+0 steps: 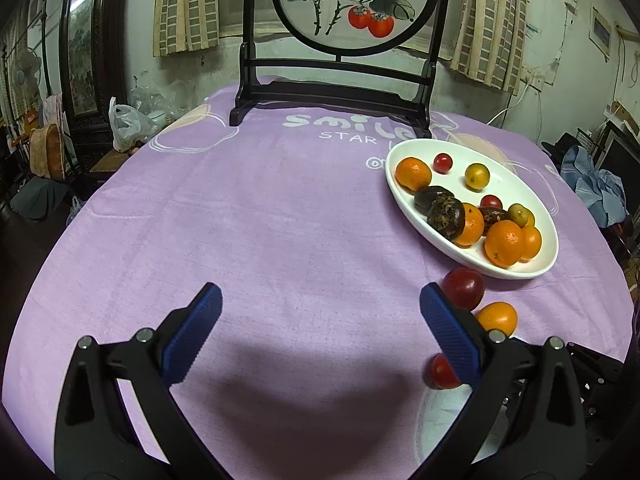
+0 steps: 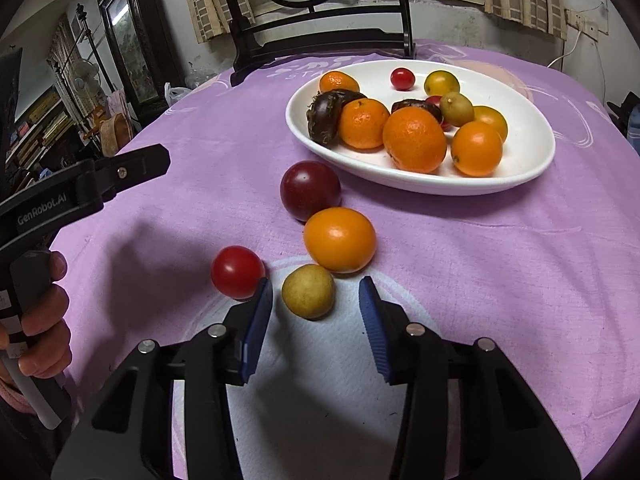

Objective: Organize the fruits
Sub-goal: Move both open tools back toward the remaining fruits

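Your right gripper [image 2: 316, 306], ribbed blue pads apart, brackets a small matte yellow-green round fruit [image 2: 308, 290]; your left gripper [image 1: 320, 308] gapes over purple cloth [image 1: 280, 220].

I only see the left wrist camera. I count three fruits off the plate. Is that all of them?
Observer: No. There is a fourth, a pale yellow fruit, beside the red tomato.
Operator: Is the other gripper near it?
Observer: Yes. The right gripper has its fingers either side of it, open, not touching it.
Operator: Who holds my gripper?
Observer: A hand is wrapped round the handle of the left gripper.
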`<state>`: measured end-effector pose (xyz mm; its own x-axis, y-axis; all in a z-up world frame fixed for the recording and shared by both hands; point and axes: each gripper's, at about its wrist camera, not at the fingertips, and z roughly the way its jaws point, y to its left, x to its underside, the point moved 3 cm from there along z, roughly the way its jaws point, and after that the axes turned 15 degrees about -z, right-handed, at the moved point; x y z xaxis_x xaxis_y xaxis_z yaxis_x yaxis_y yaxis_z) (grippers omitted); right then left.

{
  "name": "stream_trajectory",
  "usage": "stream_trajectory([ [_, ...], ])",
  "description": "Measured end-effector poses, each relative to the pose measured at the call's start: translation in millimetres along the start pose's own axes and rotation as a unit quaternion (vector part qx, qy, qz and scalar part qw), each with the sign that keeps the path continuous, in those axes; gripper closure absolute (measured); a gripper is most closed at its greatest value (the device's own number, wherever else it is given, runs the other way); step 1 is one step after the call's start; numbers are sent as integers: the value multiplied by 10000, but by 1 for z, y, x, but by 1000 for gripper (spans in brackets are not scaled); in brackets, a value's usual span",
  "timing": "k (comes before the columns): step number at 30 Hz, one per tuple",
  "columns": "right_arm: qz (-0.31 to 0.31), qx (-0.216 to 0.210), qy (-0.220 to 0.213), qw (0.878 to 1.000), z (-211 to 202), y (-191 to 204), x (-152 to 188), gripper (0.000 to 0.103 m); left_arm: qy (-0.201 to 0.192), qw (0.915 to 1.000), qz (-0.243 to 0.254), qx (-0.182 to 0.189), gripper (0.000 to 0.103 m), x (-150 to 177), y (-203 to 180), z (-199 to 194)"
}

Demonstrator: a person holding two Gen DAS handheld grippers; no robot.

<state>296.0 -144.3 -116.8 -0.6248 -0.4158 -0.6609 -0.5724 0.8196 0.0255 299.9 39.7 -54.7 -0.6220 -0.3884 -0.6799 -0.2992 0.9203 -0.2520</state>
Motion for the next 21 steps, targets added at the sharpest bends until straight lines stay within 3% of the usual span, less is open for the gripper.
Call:
stream_trajectory([
  [10, -58, 113, 22, 9999, 2, 1, -1, 65, 4, 9999, 118, -40, 2, 4, -4, 1],
  [15, -106, 5, 20, 9999, 2, 4, -1, 75, -1, 9999, 122, -39, 2, 4, -4, 1],
  [21, -19, -27, -4, 10000, -1, 1, -1, 76, 17, 9999, 142, -60, 2, 6, -4, 3],
])
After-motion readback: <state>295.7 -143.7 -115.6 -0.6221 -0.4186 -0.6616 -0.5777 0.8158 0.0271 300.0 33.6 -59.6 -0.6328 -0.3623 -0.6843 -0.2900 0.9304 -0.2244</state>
